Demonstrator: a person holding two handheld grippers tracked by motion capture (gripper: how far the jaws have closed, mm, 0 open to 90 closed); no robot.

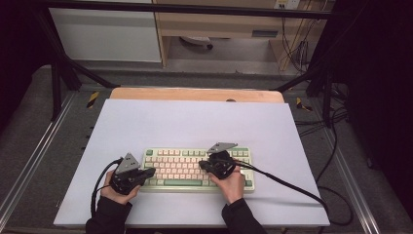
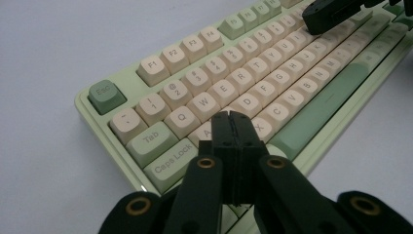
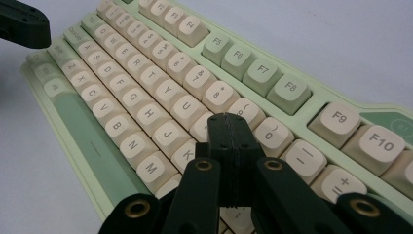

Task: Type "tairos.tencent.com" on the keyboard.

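Grey floor (image 1: 29, 131), wooden desk (image 1: 219, 24) behind, maybe a cabinet (image 1: 107, 34).

Both black tongs (image 1: 148, 171) (image 1: 203, 165) carry grey three-cornered plates, brass-ringed pivots and trailing black cables; the sleeves (image 1: 108, 217) are dark.
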